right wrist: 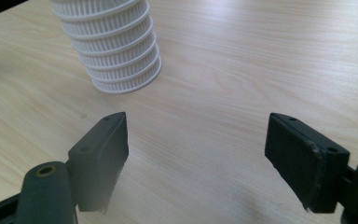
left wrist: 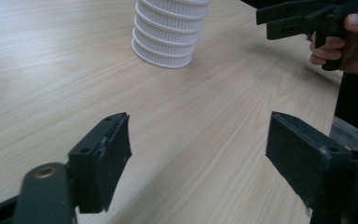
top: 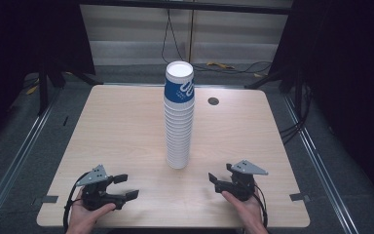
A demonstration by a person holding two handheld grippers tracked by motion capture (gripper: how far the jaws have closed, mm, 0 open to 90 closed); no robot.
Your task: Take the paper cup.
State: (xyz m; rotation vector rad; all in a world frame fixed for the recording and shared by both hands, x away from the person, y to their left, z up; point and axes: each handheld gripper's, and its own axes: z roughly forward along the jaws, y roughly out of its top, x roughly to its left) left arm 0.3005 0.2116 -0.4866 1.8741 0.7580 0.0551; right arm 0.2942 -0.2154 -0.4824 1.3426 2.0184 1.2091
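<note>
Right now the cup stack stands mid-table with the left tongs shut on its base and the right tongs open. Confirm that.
Wrong: the left tongs are open and apart from the cup stack, as the left gripper view shows. The right tongs are open.

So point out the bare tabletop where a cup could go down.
Bare wood lies left and right of the cup stack, out to the table edges. Also free: between the left gripper and right gripper. Nowhere crowded.

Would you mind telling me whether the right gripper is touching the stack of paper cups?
Apart. In the right gripper view, bare table lies between the open right gripper and the stack of paper cups.
</note>
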